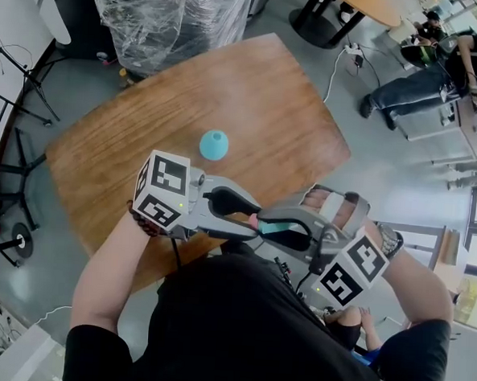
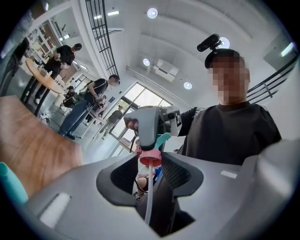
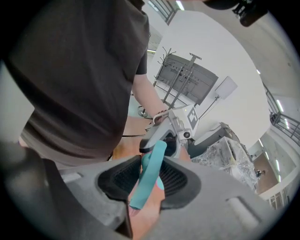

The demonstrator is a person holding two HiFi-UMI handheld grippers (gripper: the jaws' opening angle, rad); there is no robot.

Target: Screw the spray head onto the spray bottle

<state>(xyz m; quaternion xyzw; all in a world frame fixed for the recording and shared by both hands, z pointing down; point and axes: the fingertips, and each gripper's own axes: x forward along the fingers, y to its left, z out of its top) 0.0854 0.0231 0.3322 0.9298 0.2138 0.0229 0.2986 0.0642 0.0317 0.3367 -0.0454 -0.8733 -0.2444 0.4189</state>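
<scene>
Black short-sleeved T-shirt (image 1: pixel 246 331), black head camera (image 2: pixel 208 43)

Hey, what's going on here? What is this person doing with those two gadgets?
A person holds a tool in each hand, close to the body at the edge of a wooden table. The left tool grips a spray head by its pink collar. The head's teal trigger lies between the jaws of the right tool, though I can't tell whether they press on it. The teal bottle stands alone on the table, nothing screwed on yet.

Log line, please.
left gripper: grips pink-and-teal spray head | right gripper: shut on teal trigger | round teal bottle: on wooden table
</scene>
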